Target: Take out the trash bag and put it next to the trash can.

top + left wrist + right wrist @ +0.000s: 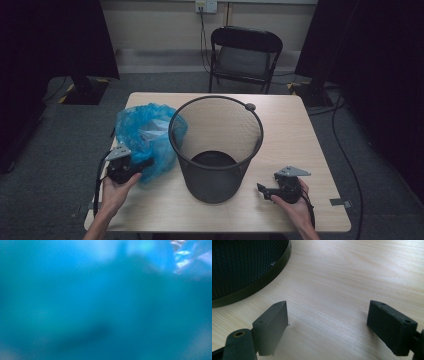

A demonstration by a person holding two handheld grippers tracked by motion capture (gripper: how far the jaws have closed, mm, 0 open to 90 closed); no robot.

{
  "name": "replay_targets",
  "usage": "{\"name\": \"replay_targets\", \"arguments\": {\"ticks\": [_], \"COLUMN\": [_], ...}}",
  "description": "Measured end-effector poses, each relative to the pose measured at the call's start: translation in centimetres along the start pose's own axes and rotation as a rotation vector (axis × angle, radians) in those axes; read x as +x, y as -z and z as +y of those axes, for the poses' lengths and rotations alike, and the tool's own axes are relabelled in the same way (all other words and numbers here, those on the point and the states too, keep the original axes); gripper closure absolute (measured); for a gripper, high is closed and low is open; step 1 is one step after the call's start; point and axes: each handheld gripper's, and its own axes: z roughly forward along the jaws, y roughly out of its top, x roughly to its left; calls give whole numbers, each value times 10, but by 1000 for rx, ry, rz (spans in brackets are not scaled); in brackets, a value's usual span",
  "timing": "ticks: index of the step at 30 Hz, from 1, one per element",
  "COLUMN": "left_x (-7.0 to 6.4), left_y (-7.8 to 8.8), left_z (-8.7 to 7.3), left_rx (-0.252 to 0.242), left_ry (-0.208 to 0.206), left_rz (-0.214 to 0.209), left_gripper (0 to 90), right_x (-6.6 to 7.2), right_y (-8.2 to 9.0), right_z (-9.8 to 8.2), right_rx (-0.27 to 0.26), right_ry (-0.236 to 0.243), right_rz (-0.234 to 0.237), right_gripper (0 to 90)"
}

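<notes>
A recording studio or lab: black curtains, grey carpet, a folding chair, floor cables, one small wooden table

Mesh bin blocking desk centre, blue bag crowding its 9 o'clock side, bare desk open from 2 to 5 o'clock, clear strip along 6 o'clock edge

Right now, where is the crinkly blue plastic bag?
In the high view the crinkly blue plastic bag lies on the left of the wooden table, pressed against the black mesh wastebasket, with the left gripper shut on its near edge.
</notes>
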Motion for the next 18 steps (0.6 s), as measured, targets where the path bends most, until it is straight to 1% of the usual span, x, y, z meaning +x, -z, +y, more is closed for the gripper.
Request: {"name": "replay_targets", "arguments": {"ticks": [1, 2, 3, 4, 5, 6, 7, 8, 9, 11, 12, 13, 14, 15, 16, 17, 18], "left_x": [3, 6, 8, 9, 10, 10, 8, 4, 1, -4, -6, -8, -11, -13, -14, -15, -17], "left_y": [-9, -17, -25, -29, -33, -36, -35, -31, -25, -15, -9, -2, 6, 12, 15, 19, 23], "left_z": [6, 10, 14, 16, 17, 17, 17, 15, 13, 8, 5, 2, -1, -4, -6, -9, -11], "left_rx": [-19, -32, -35, -38, -34, -35, -18, -22, -21, -21, -16, -28, -33, -31, -34, -28, -13], "left_ry": [12, 27, 33, 32, 48, 79, 79, 82, 94, 100, 100, 99, 85, 88, 83, 71, 59], "left_rz": [-5, -20, -15, 2, 4, 8, 31, 44, 63, 80, 95, 92, 99, 112, 109, 96, 103], "left_gripper": [894, 894, 894, 892, 880, 819, 739, 716, 669, 534, 489, 442, 413, 408, 373, 342, 338], "right_x": [0, 0, 0, 0, 0, 0, 0, 0, 0, -1, 0, 0, 0, 0, 0, 1, 1], "right_y": [0, 0, 0, 0, 0, 0, 0, 0, 0, 0, 0, 0, 0, 0, 0, 0, 0], "right_z": [0, 0, 0, 0, 0, 0, 0, 0, 0, 0, 0, 0, 0, 0, 0, 0, 0], "right_rx": [0, 1, 1, 1, 1, 1, 1, 0, 0, -1, 0, 0, 1, 1, 1, 2, 2], "right_ry": [-1, 0, 1, 1, 0, 0, 0, 0, 0, 0, 0, 1, 2, 2, 2, 3, 2], "right_rz": [0, -2, -4, -4, -3, -3, -2, -1, 1, 4, 2, 1, 0, -2, -2, -4, -4], "right_gripper": [163, 163, 163, 163, 163, 163, 163, 163, 163, 163, 163, 163, 163, 163, 163, 163, 163]}}
